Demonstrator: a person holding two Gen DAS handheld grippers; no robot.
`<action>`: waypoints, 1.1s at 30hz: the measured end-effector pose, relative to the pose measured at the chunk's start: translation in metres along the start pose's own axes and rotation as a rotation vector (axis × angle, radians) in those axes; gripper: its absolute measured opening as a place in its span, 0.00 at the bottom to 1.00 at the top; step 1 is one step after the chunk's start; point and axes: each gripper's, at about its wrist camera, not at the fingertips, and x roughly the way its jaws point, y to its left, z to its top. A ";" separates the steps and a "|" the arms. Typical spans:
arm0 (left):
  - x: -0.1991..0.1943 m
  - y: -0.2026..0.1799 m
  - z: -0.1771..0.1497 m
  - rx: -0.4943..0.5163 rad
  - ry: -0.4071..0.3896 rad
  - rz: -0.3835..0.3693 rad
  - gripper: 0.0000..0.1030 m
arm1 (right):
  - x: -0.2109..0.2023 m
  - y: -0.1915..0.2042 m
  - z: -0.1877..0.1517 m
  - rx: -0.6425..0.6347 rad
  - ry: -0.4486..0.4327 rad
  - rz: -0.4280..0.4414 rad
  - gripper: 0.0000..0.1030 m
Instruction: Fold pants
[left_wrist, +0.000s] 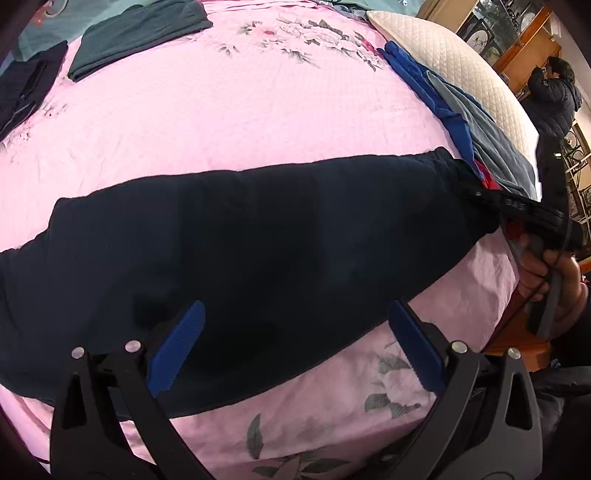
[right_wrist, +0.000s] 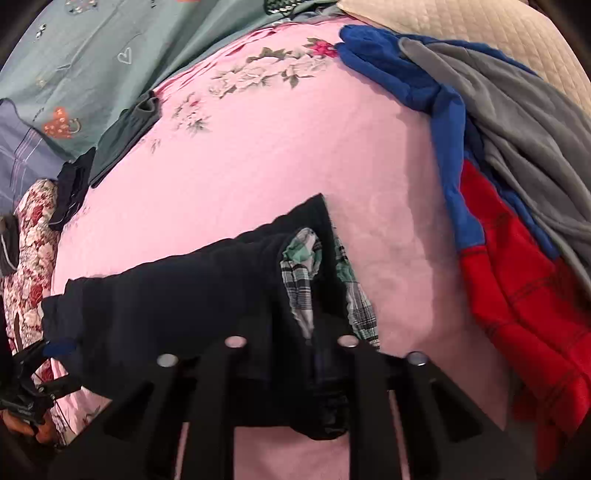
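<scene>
Pants: the dark navy pants (left_wrist: 240, 236) lie stretched across the near part of the bed (left_wrist: 236, 110), on its pink floral cover, running from the left edge to the right side, where the waistband end is lifted.
Left tool: the left tool (left_wrist: 295, 343) hangs just above the middle of the pants with its blue pads (left_wrist: 177, 347) spread wide and nothing between them.
Right tool: the right tool (right_wrist: 291, 369) has its fingers drawn close on the bunched waistband, where a plaid lining (right_wrist: 299, 273) shows; it looks clamped on the cloth, though the tips are hidden under the fabric.
Handling: judging by the soft drape and rounded edges, the pants are thick, limp and fairly light; they should sag wherever unsupported and not slip much on ribbed pads.
Where to hold: probably the waistband or a hem, where the layers are doubled and give the pads something to bite; a pinch in the middle would likely lift only the top layer.
Surroundings: a folded teal garment (left_wrist: 136, 33) and another dark one (left_wrist: 26, 88) sit at the far side, well apart; a pile of blue, grey and red clothes (right_wrist: 498, 192) lies along the right, beside a quilted pillow (left_wrist: 454, 66).
</scene>
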 end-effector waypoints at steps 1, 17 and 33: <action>0.000 -0.002 0.000 0.001 -0.004 0.002 0.98 | -0.012 0.005 0.002 -0.028 -0.036 -0.005 0.10; 0.041 -0.043 -0.011 0.023 0.034 0.019 0.98 | -0.060 -0.005 0.013 -0.046 -0.188 0.023 0.34; 0.020 -0.042 -0.008 0.061 -0.050 0.008 0.98 | -0.030 0.013 0.017 -0.073 -0.129 -0.024 0.27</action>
